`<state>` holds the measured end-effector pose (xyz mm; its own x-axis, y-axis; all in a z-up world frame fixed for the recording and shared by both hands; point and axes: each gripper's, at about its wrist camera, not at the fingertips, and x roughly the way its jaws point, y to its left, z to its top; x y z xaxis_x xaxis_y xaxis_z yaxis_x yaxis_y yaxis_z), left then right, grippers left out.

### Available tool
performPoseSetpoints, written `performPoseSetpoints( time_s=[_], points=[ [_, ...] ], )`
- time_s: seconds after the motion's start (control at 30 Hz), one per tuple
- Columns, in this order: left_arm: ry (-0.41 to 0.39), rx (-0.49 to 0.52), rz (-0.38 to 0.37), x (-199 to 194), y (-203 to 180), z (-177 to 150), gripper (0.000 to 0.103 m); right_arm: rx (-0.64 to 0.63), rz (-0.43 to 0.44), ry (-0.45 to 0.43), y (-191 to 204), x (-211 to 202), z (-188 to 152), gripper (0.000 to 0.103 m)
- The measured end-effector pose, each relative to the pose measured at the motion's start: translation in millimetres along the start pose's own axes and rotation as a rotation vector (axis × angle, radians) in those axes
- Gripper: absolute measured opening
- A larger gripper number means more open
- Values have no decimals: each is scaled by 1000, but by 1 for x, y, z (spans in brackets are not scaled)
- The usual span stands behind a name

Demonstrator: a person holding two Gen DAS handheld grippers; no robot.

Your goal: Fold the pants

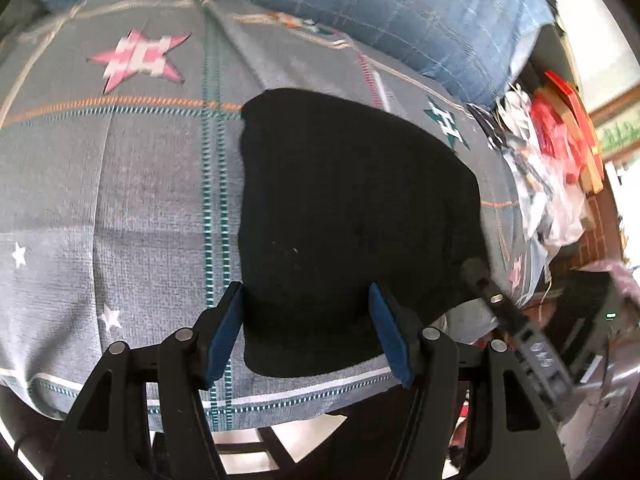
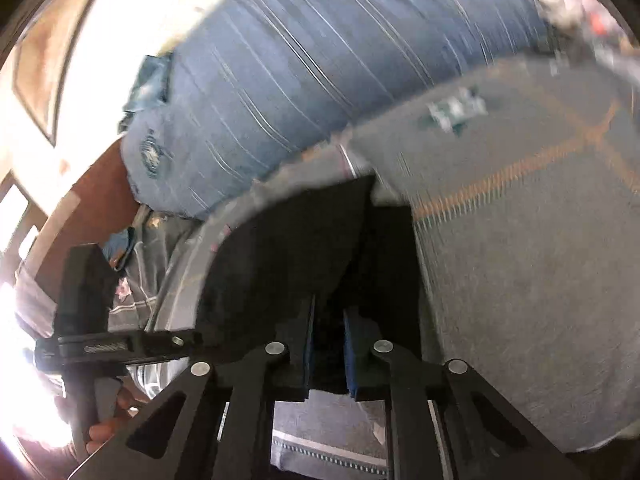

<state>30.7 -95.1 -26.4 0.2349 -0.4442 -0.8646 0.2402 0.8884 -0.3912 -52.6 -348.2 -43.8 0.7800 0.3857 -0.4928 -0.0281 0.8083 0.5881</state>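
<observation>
Grey star-patterned bedspread (image 1: 140,200) carries black pants (image 1: 352,208) beside blue plaid bedding (image 1: 420,12).

The clutter (image 1: 548,168) beside the blue pillow (image 1: 400,20) is too blurred to name. In the right wrist view, motion blur smears the bedspread (image 2: 520,240), and the pants (image 2: 288,248) hide its near edge.
</observation>
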Motion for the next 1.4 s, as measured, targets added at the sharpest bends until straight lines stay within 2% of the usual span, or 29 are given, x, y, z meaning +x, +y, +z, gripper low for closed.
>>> performPoseSetpoints(
  time_s=[0.07,0.13,0.2,0.33,0.37,0.4,0.5,0.53,0.6,0.7,0.77,0.83,0.93,0.97,1.03,1.07,1.1,1.13,1.27,1.4],
  points=[
    [5,23,-11,0,-6,-3,62,-11,-17,-27,0,-12,1,11],
    [-1,55,12,7,-12,-4,62,0,-74,-3,-13,-8,-4,10],
    [-13,78,41,14,-15,-5,67,27,-91,40,-26,5,-12,11],
    [-32,117,56,10,-17,-8,69,134,-48,22,-40,3,-14,14],
    [-33,130,57,6,-17,-9,69,138,-41,20,-38,1,-12,21],
    [-38,140,57,0,-17,-10,69,141,-39,20,-36,-2,-10,21],
    [-102,163,38,-22,-16,-5,69,160,-32,-27,-35,-18,-2,25],
    [-134,163,29,-32,-15,1,69,174,-20,-42,-37,-20,0,27],
    [-163,152,31,-39,-11,13,69,209,-1,-66,-41,-20,10,40],
    [-126,84,25,-27,-2,43,69,217,-5,-64,-36,-8,24,42],
    [-90,27,-23,-19,0,53,69,175,-6,-99,-25,-5,31,42],
    [-90,19,-43,-16,-5,55,69,103,1,-152,-8,-3,37,42],
    [-153,81,26,-9,-23,52,69,5,-32,-168,7,10,40,41],
    [-184,106,82,-2,-28,52,69,-20,-51,-155,7,16,40,38],
    [-198,129,184,14,-29,53,71,-55,-115,-95,3,37,36,38],
    [-199,127,204,23,-27,54,76,-49,-145,-43,-5,51,32,38],
    [-201,119,209,27,-24,56,84,-29,-139,-37,-12,56,30,39],
    [-186,96,198,31,-19,57,85,0,-113,-62,-19,53,28,39],
    [-93,-29,67,24,6,67,84,56,-79,-52,-26,40,35,42],
    [-124,-83,32,2,22,65,84,159,-29,-52,-44,25,38,43]
  ],
)
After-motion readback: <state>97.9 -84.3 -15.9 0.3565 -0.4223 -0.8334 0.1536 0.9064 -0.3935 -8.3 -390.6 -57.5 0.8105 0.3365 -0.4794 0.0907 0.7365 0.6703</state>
